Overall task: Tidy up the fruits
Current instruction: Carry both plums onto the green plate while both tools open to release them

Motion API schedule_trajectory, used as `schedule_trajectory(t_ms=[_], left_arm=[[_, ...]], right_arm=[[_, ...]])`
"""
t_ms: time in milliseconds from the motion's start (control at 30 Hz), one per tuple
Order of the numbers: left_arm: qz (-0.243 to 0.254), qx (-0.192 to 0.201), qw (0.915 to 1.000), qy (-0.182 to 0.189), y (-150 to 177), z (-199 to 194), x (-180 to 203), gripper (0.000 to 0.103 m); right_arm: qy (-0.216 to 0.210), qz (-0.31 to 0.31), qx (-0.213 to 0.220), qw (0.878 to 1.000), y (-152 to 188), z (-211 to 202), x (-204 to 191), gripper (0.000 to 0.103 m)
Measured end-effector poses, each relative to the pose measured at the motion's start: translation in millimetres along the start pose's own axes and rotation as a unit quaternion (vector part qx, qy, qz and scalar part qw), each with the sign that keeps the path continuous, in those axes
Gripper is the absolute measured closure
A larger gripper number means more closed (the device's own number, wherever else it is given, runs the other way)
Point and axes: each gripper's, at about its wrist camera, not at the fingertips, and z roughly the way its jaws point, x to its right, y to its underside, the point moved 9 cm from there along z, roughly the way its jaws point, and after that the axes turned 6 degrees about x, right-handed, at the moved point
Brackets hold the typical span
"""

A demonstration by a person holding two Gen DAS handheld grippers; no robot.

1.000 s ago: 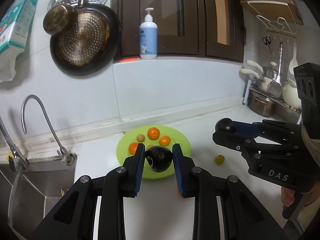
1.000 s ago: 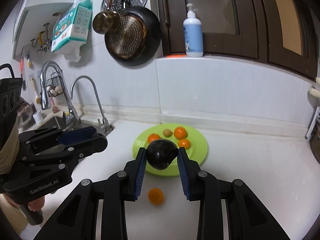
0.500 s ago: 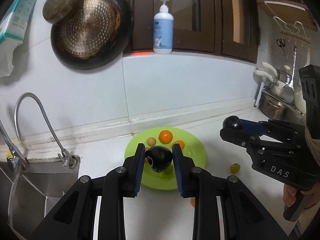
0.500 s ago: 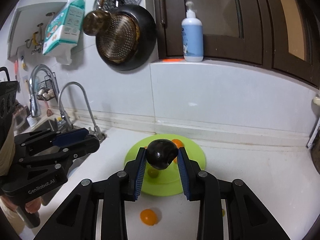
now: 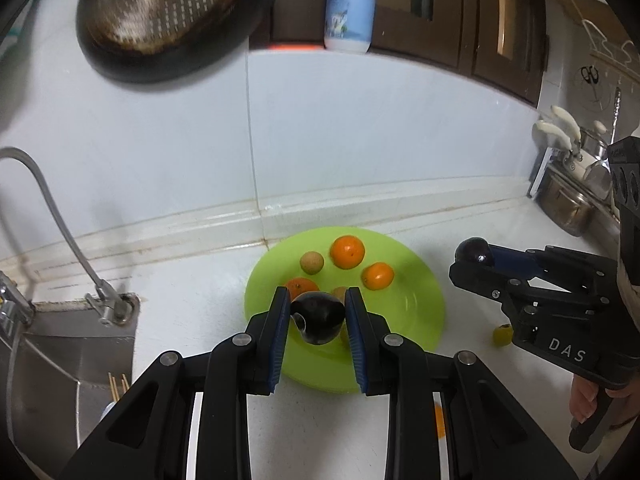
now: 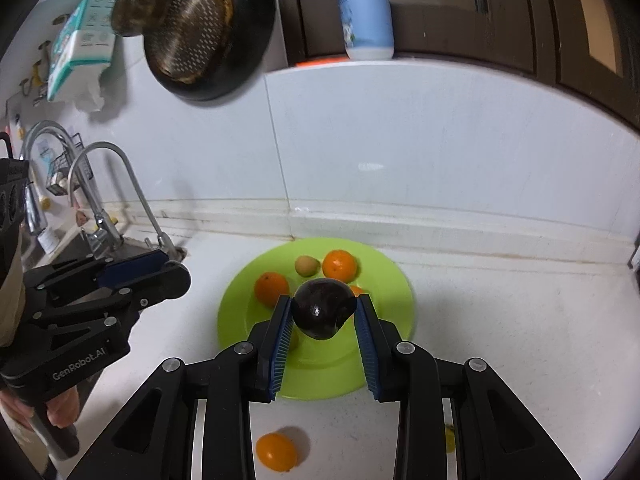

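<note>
My left gripper [image 5: 318, 322] is shut on a dark purple fruit [image 5: 319, 317] and hangs over the near left part of the green plate [image 5: 416, 312]. My right gripper [image 6: 323, 316] is shut on a second dark fruit [image 6: 322, 312] above the same green plate [image 6: 240, 320]. On the plate lie oranges [image 5: 347, 251] [image 5: 377, 275] and a small tan fruit [image 5: 311, 262]. A loose orange [image 6: 277, 451] lies on the counter in front of the plate. A small yellow-green fruit [image 5: 502, 335] sits on the counter right of the plate.
A sink with a curved faucet [image 6: 120, 200] is at the left. A black pan [image 5: 168, 20] hangs on the wall, and a soap bottle [image 5: 350, 4] stands on the ledge. Pots [image 5: 568, 208] stand at the far right. A hand [image 5: 588, 404] holds the right gripper's handle.
Both grippers have moved forward and down toward the green plate, each still holding its dark fruit. The plate now looks larger and nearer in both views.
</note>
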Motion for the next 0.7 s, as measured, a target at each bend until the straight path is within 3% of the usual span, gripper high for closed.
schedule_trajectory(t_ms=[700], left_arm=[[0.005, -0.075, 0.9972, 0.007, 25, 70, -10, 0.075]], right_arm=[[0.002, 0.017, -0.070, 0.997, 23, 64, 15, 0.070]])
